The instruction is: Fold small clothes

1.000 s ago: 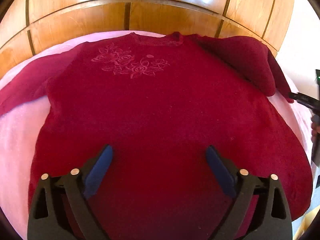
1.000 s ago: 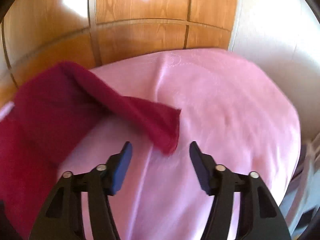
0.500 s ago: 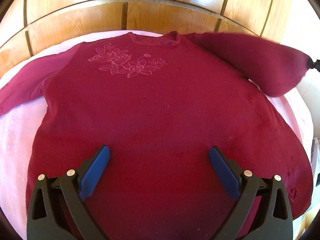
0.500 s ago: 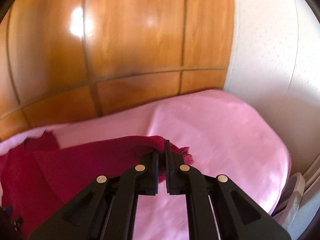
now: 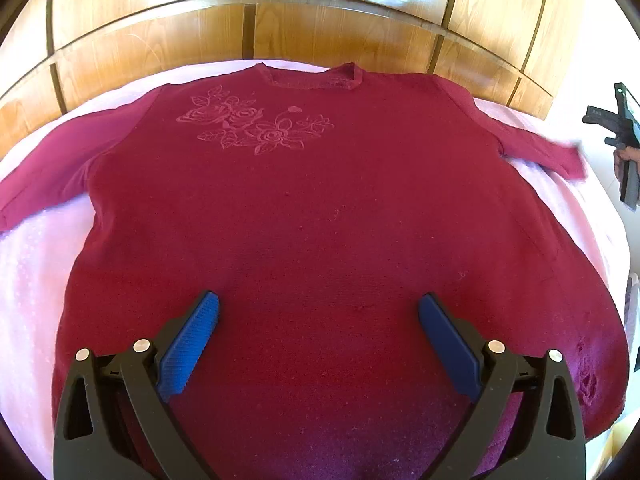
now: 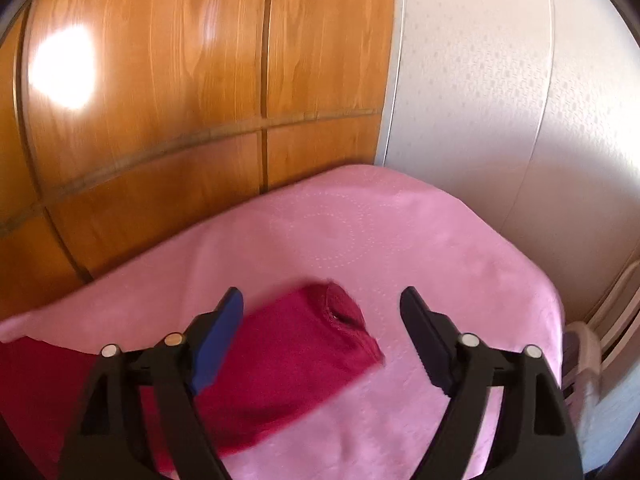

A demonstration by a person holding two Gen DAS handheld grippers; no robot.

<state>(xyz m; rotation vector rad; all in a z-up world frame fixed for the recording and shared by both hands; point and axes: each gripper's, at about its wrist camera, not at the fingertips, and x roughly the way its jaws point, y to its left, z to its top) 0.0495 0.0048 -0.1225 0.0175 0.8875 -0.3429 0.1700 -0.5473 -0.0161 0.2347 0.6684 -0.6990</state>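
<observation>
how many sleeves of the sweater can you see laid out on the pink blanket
2. The left sleeve stretches out to the left edge of the left wrist view; the right sleeve lies out to the right, its cuff between the opening right gripper's fingers, untouched.

A home bedroom: pink bedspread [image 6: 400, 240] against wooden wardrobe doors [image 6: 200, 100].

Pink bedspread [image 5: 36, 264], dark red sweater [image 5: 320, 240] spread flat on it

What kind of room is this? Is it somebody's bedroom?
Probably a bedroom, yes. A dark red sweater lies spread on a soft pink bedcover, likely a bed. Behind it stand glossy wooden panels, like wardrobe doors, beside a pale patterned wall.
</observation>
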